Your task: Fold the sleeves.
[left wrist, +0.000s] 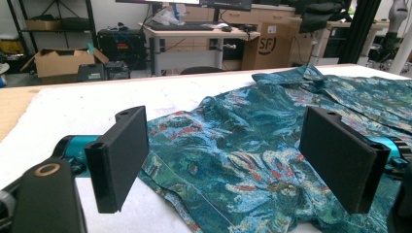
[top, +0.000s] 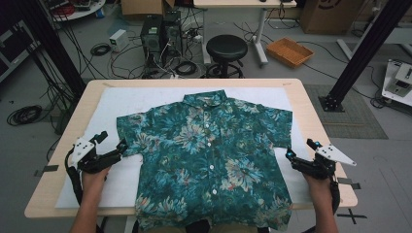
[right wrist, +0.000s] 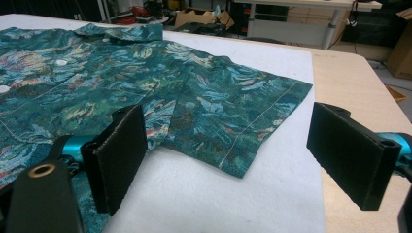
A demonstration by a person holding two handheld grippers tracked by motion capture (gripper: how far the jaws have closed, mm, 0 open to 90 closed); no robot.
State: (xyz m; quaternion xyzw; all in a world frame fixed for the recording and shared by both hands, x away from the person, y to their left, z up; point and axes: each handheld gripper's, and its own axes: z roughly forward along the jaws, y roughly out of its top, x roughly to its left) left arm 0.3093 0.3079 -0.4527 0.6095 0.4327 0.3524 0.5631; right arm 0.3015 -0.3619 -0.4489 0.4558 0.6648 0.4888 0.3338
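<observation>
I can read one marking: the black letters "SF" printed on the side of a brown cardboard box (left wrist: 272, 46), standing on the floor far behind the worktop, right of a white desk, in the left gripper view. I find nothing else legible.

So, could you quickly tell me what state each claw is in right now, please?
Left claw: open, holding nothing, at the sleeve of the teal floral short-sleeved shirt.
Right claw: open, holding nothing, beside the other sleeve.
</observation>
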